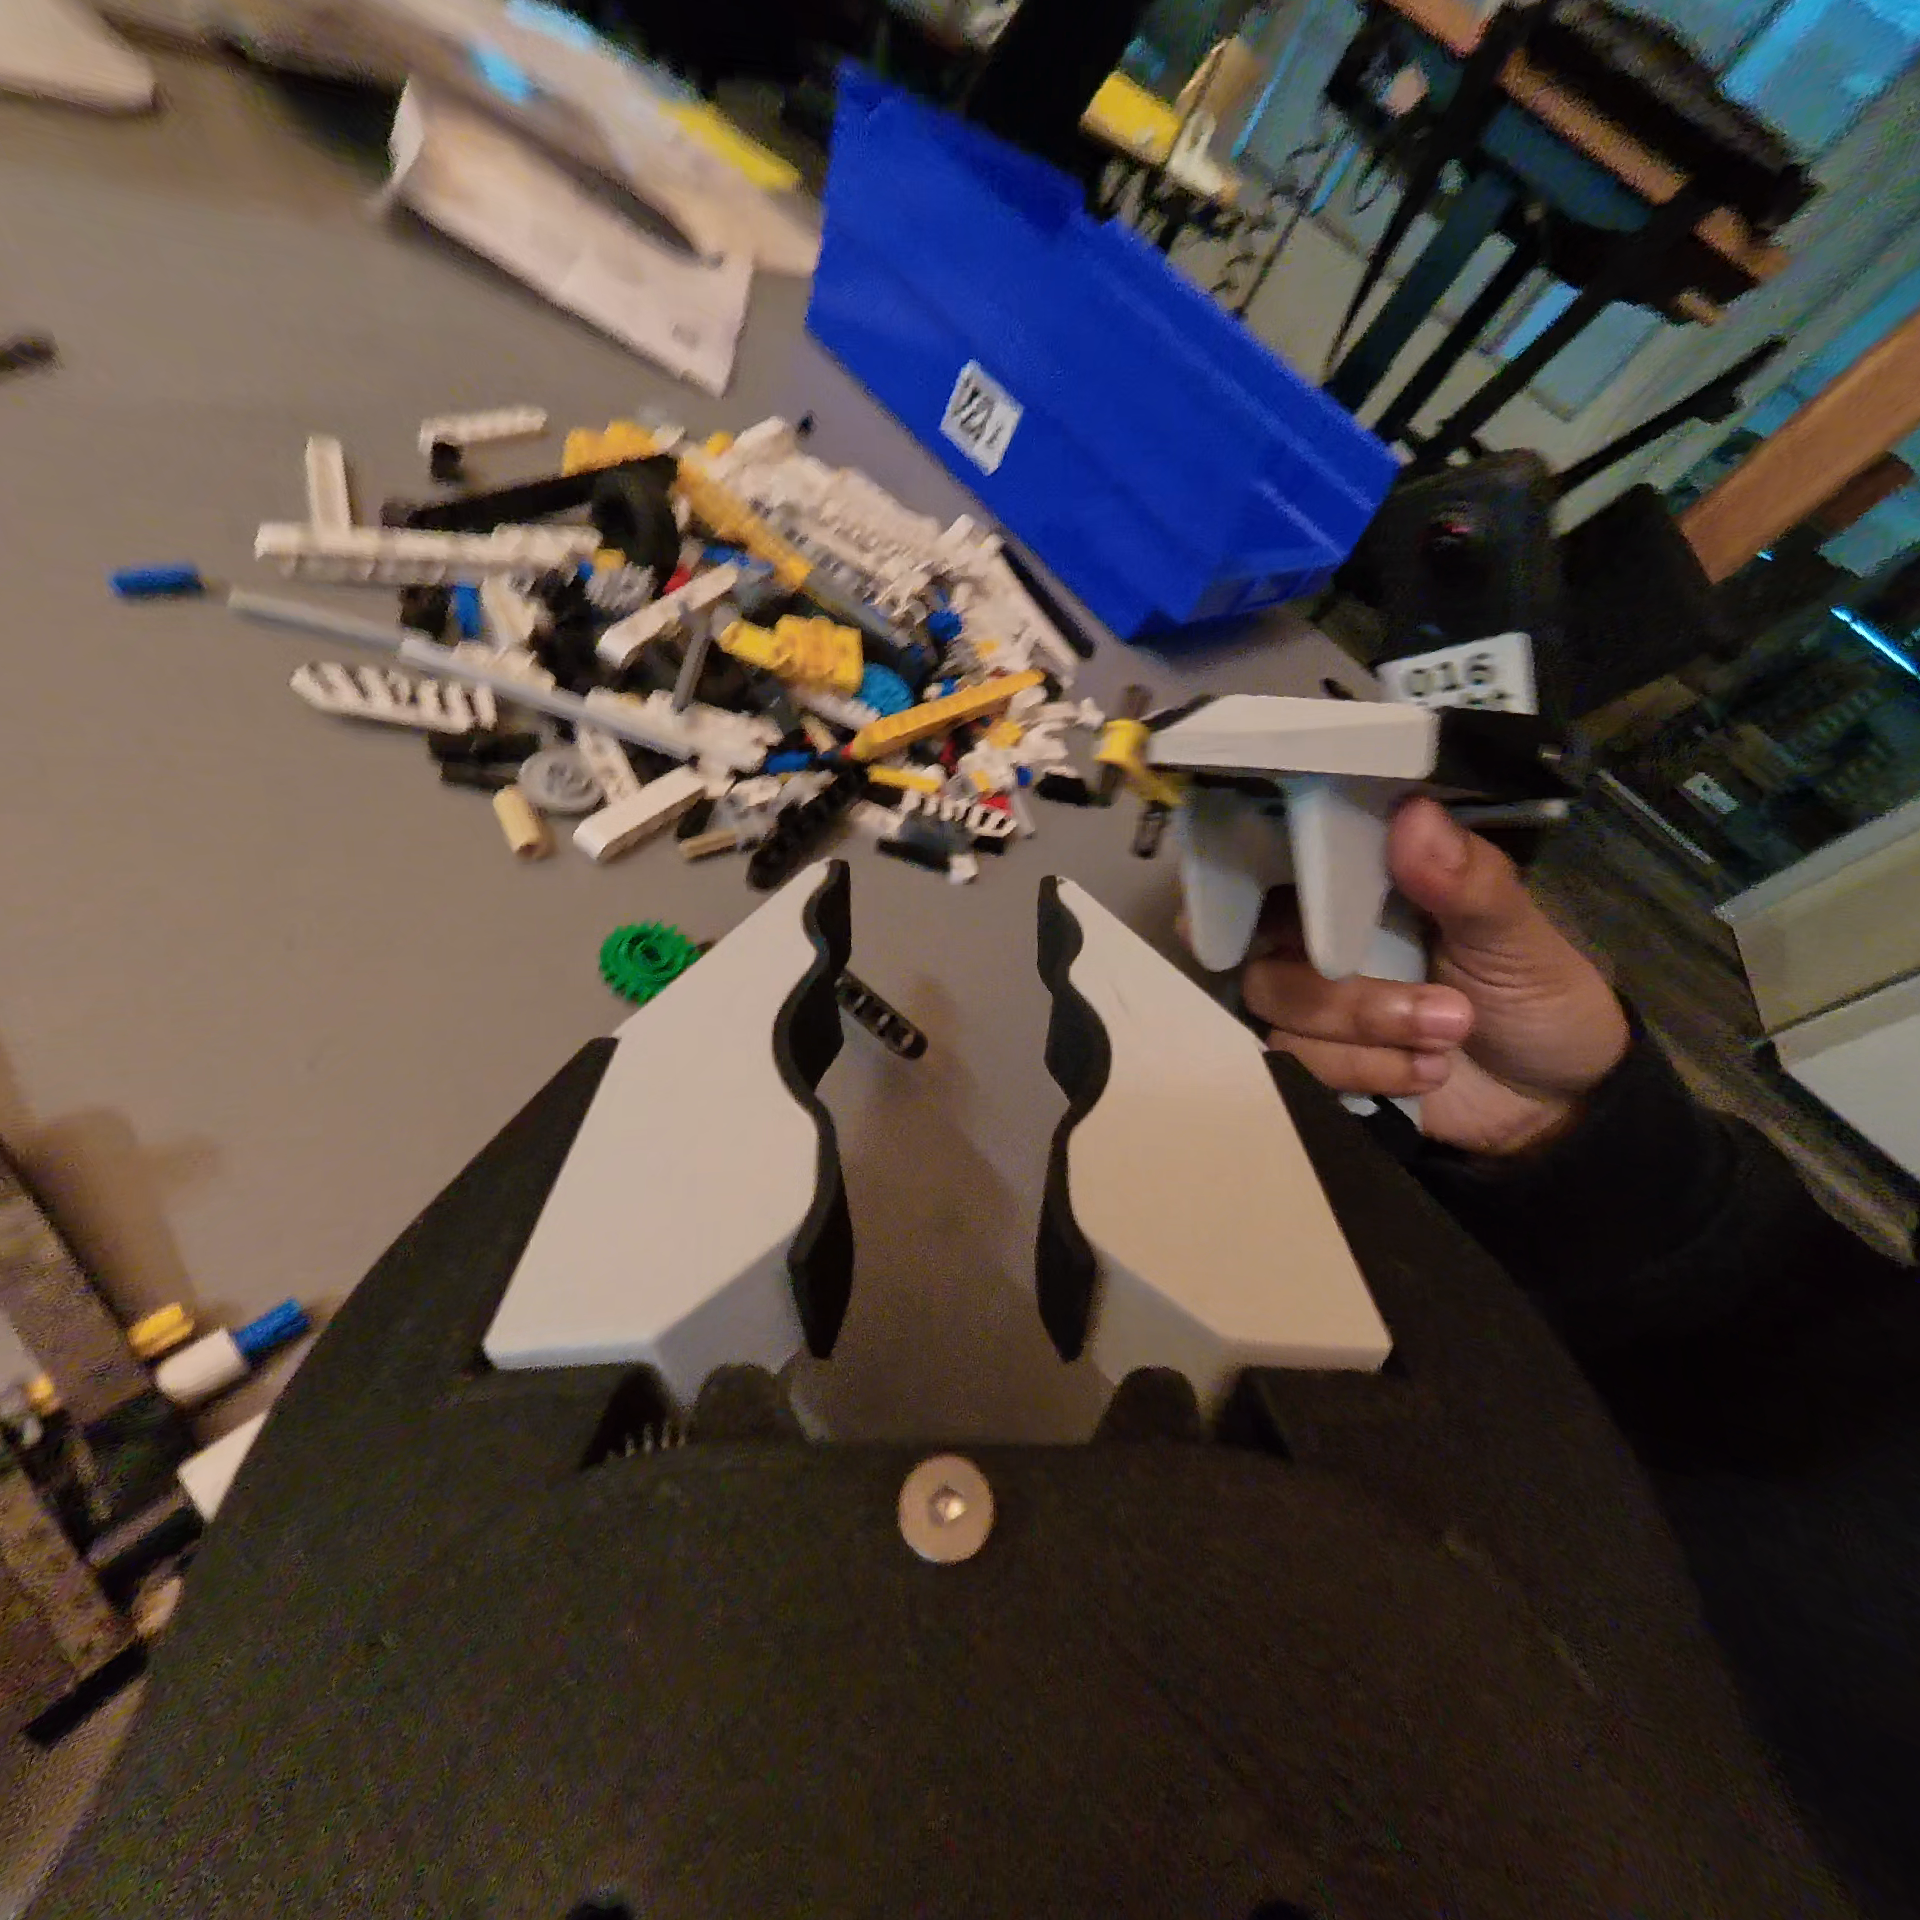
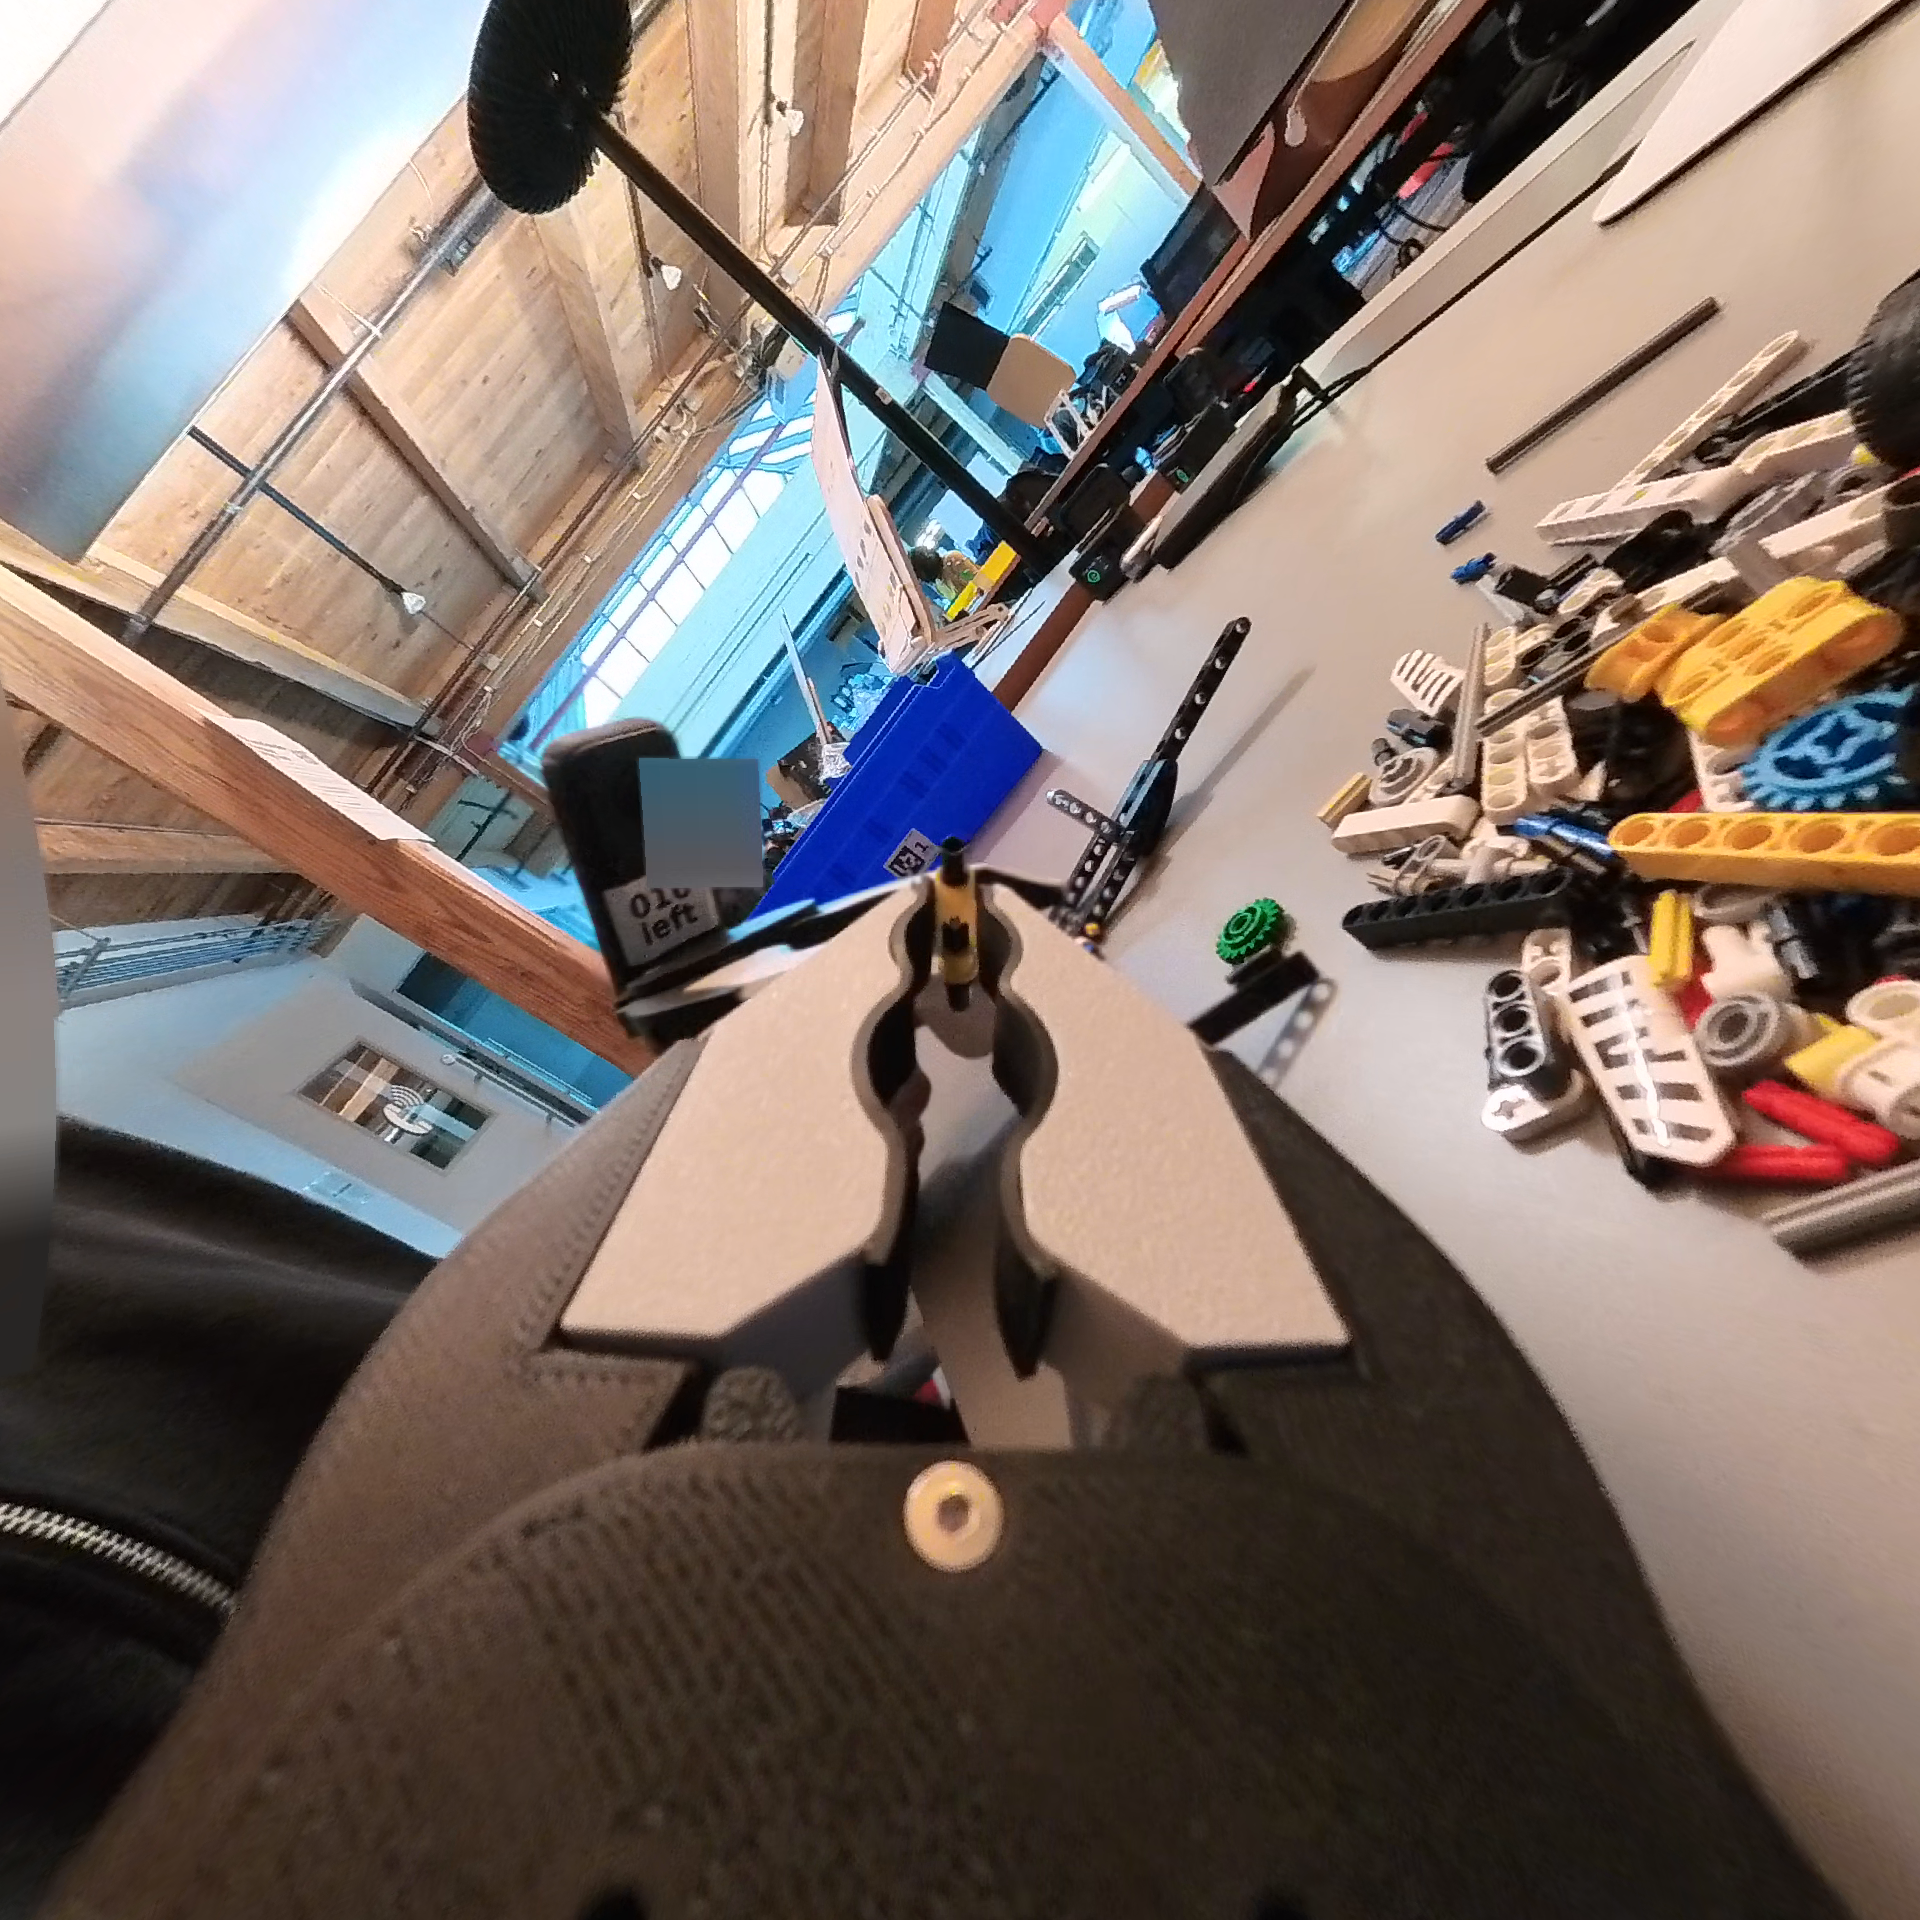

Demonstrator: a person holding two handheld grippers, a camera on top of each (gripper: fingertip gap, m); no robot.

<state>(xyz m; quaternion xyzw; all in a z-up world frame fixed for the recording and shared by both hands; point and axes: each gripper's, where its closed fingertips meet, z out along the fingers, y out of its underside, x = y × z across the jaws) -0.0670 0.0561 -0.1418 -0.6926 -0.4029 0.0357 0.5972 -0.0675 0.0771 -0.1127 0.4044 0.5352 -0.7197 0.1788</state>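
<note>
My left gripper (image 1: 943, 902) is open and empty above the grey table (image 1: 208, 935), just in front of a pile of building-toy parts (image 1: 686, 634). A short black holed beam (image 1: 881, 1016) lies on the table under its left finger, and a green gear (image 1: 642, 961) lies just left of it. My right gripper (image 2: 953, 896) is shut on a small yellow connector with a black axle through it (image 2: 954, 930). In the left wrist view this gripper (image 1: 1143, 750) shows at the right, held by a hand (image 1: 1455, 997), with the yellow piece (image 1: 1124, 750) at its tips.
A blue bin (image 1: 1049, 353) stands behind the pile, with folded instruction sheets (image 1: 582, 197) to its left. In the right wrist view the pile (image 2: 1662, 831), the green gear (image 2: 1252, 928) and black beams (image 2: 1475, 909) lie on the right. A few small parts (image 1: 208, 1345) sit at the near left. There is about 4 cm between the tips of the two grippers. The green gear (image 1: 642, 961) is about 6 cm from my left fingertips.
</note>
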